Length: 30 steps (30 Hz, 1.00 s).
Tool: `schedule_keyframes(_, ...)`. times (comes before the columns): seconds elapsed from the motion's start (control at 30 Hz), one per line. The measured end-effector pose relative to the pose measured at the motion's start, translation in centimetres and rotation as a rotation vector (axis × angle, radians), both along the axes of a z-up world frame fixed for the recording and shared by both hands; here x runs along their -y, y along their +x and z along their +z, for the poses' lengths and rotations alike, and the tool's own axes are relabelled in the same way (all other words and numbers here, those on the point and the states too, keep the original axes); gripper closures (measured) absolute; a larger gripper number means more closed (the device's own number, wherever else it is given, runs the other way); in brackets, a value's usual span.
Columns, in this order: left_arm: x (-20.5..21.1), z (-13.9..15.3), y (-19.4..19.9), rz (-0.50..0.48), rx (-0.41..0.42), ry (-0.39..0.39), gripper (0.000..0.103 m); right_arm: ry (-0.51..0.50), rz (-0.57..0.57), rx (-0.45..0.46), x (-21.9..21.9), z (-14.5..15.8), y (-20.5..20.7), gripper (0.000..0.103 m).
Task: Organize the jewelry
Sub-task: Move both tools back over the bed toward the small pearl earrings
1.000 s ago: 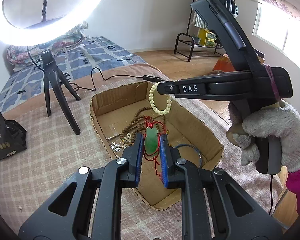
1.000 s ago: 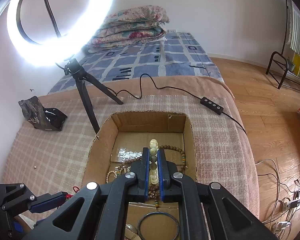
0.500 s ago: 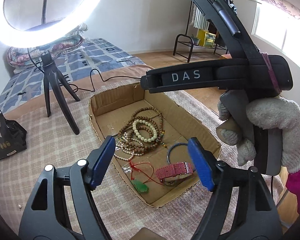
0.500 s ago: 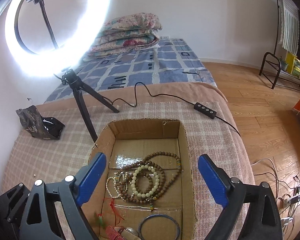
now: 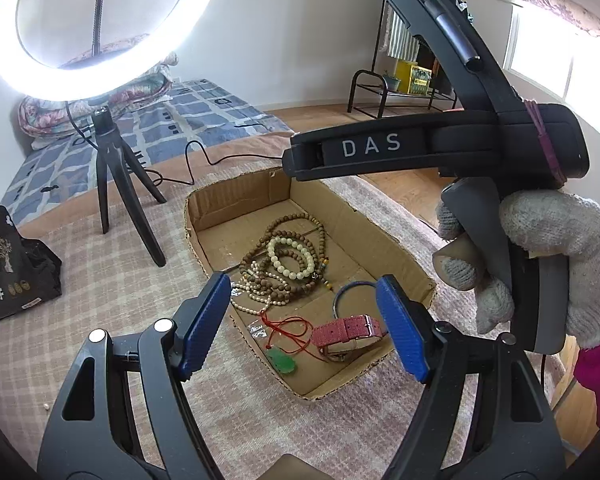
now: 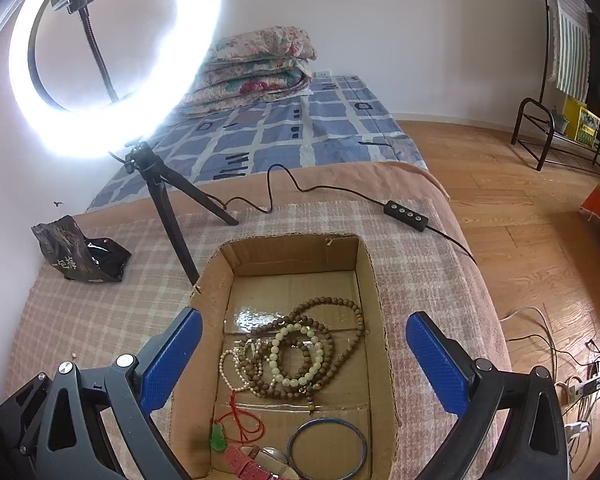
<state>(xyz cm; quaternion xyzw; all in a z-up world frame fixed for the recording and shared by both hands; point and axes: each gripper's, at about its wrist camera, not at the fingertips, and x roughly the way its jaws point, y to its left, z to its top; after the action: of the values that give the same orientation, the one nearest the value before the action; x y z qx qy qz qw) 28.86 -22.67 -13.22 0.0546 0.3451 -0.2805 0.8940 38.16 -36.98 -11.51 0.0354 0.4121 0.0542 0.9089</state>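
Note:
An open cardboard box (image 5: 388, 244) (image 6: 374, 292) lies on a plaid cloth. In it lie brown bead strings (image 5: 296, 222) (image 6: 332, 304), a pale bead bracelet (image 5: 290, 258) (image 6: 296, 354), a pearl string (image 5: 252, 302), a green pendant on red cord (image 5: 282, 360) (image 6: 218, 438), a pink-strapped watch (image 5: 346, 330) (image 6: 248, 462) and a dark bangle (image 5: 350, 292) (image 6: 328, 448). My left gripper (image 5: 304, 328) is open and empty above the box's near end. My right gripper (image 6: 304, 364) is open and empty above the box; its body shows in the left wrist view (image 5: 436, 152).
A ring light on a black tripod (image 5: 120, 184) (image 6: 168, 204) stands left of the box. A black snack bag (image 5: 8, 268) (image 6: 80, 250) lies further left. A cable with a controller (image 6: 406, 210) runs behind the box. The bed edge drops to wood floor (image 6: 540, 220) on the right.
Both grippers opened and pulled back. The green pendant dropped from the left gripper and the pale bead bracelet from the right; both now lie in the box.

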Motion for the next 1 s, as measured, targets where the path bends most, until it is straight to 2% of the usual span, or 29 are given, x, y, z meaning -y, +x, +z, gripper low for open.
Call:
schedule_keyframes(0.6,-4.3,3.8,-3.2,0.039,0.065,-0.029,0.025,-0.006,-0.007,0.067,-1.2,4.5,-3.7,0.000)
schedule_keyframes(1.0,-10.2,3.5,-4.3,0.135,0.084,-0.018,0.026,0.008,0.033,0.104,-3.7,5.6,-6.9,0.000)
